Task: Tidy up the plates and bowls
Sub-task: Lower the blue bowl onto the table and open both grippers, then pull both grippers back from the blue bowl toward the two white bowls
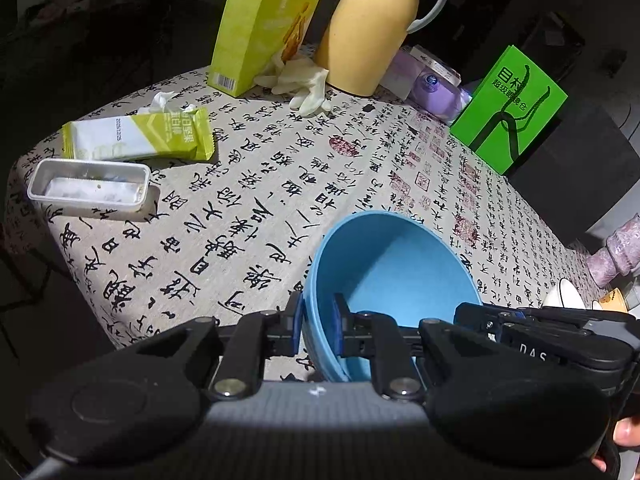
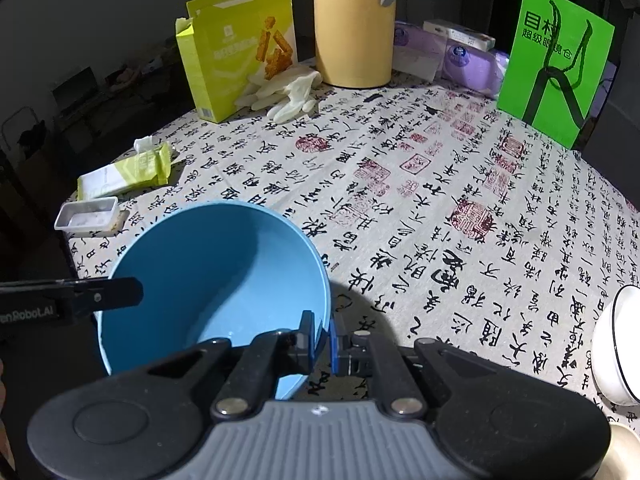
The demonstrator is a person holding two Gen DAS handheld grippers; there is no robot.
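1. My left gripper (image 1: 319, 326) is clamped on the rim of the blue bowl (image 1: 394, 264), one blue pad outside the wall and one inside, the jaws nearly closed with only the rim between them.
2. My right gripper (image 2: 321, 338) pinches the opposite side of the same bowl's rim in the same way.
3. The bowl tilts between my two grippers above the tablecloth (image 2: 420, 216) printed with calligraphy; I cannot tell whether its base touches the cloth.
4. A white bowl (image 2: 618, 344) with a dark rim line sits at the table's right edge, well apart from the blue one.
5. Farther back stand a yellow snack box (image 2: 236, 48), a tan thermos jug (image 2: 354, 24) and a green bag (image 2: 560, 60).
6. A white tray (image 1: 90, 186) and a snack wrapper (image 1: 138, 138) lie to the left.
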